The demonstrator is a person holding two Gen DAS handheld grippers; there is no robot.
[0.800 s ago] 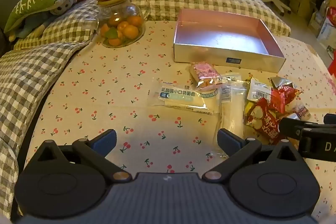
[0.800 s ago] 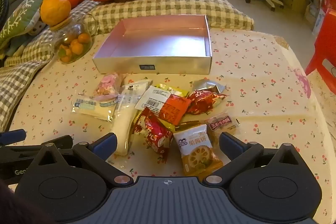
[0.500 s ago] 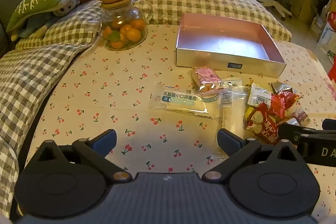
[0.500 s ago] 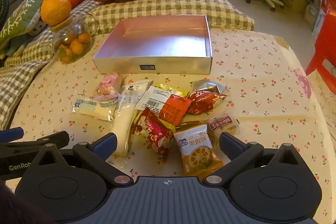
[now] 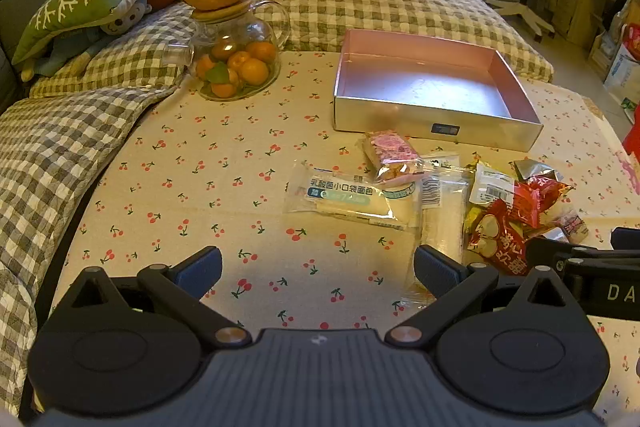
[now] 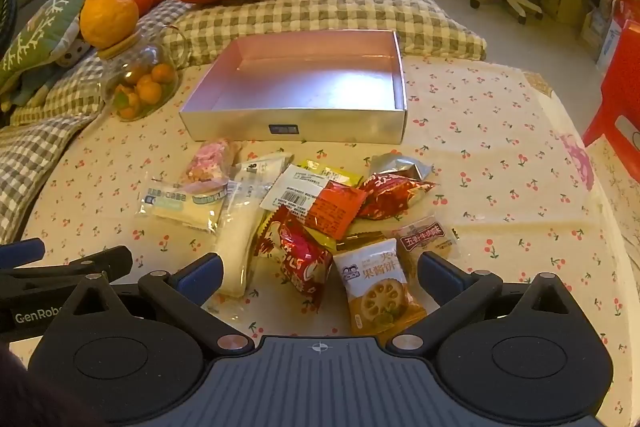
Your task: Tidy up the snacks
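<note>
Left gripper (image 5: 318, 269) jaws wide apart, nothing between, above cherry-print cloth (image 5: 224, 187) left of snack pile. Right gripper (image 6: 320, 273) jaws wide apart, nothing clamped, above near edge of snack pile (image 6: 312, 211). Silver box (image 6: 296, 125) just beyond pile, far side. Glass pot with oranges (image 5: 236, 67) far left.

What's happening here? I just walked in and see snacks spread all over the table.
A person holds two grippers over a pile of snack packets on the cherry-print tablecloth. The left gripper and right gripper are both open and hold nothing. The silver box behind the pile has nothing in it, so no snack has been sorted into it yet.
</note>
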